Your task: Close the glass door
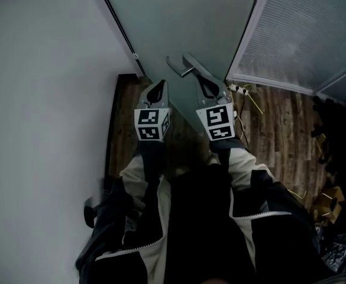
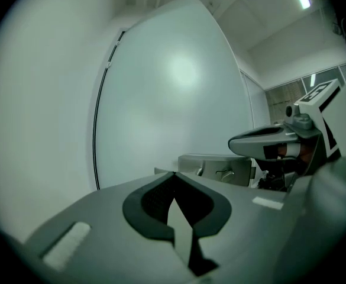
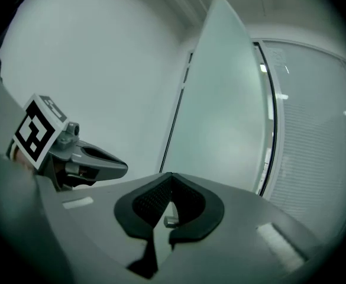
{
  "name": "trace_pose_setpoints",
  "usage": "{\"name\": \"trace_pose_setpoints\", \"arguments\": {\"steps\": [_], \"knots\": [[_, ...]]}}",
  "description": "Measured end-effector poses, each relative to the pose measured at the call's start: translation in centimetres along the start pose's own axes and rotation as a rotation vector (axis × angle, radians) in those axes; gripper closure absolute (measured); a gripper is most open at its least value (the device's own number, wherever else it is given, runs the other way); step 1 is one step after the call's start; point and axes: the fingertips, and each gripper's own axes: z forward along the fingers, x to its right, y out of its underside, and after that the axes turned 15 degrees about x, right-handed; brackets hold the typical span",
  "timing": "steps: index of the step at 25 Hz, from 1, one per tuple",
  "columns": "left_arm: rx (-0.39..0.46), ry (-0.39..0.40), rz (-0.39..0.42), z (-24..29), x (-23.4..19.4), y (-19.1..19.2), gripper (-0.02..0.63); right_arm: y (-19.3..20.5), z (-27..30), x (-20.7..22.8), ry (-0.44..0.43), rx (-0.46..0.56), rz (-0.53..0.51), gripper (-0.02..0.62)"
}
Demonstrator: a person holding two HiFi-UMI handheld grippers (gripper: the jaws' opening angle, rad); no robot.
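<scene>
My left claw (image 2: 174,173) and right claw (image 3: 171,174) are both closed and empty. They face the glass door (image 1: 178,16), which stands open.

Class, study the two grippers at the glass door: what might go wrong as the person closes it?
Both the left gripper and right gripper are shut and empty, neither grips the lever handle, so a push may slip along the smooth glass door. Cables lie on the floor by the door's foot and might snag.
</scene>
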Motion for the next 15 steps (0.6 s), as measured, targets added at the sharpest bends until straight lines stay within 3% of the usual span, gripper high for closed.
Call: {"name": "trace_pose_setpoints", "arguments": {"steps": [2,4,10,15], "knots": [[0.003,0.008,-0.01,0.0,-0.4,0.1,0.601,-0.2,0.8,-1.0,-0.045,-0.05,-0.127,0.583],[0.013,0.016,-0.025,0.2,-0.6,-0.1,0.601,0.2,1.9,-2.0,-0.093,-0.112,-0.244,0.529],[0.04,0.035,-0.043,0.8,-0.9,-0.9,0.601,4.5,4.7,-4.6,-0.241,-0.334,-0.463,0.399],[0.045,0.046,-0.056,1.4,-1.3,-0.8,0.601,7.2,5.3,-4.1,-0.24,-0.458,-0.655,0.359]]}}
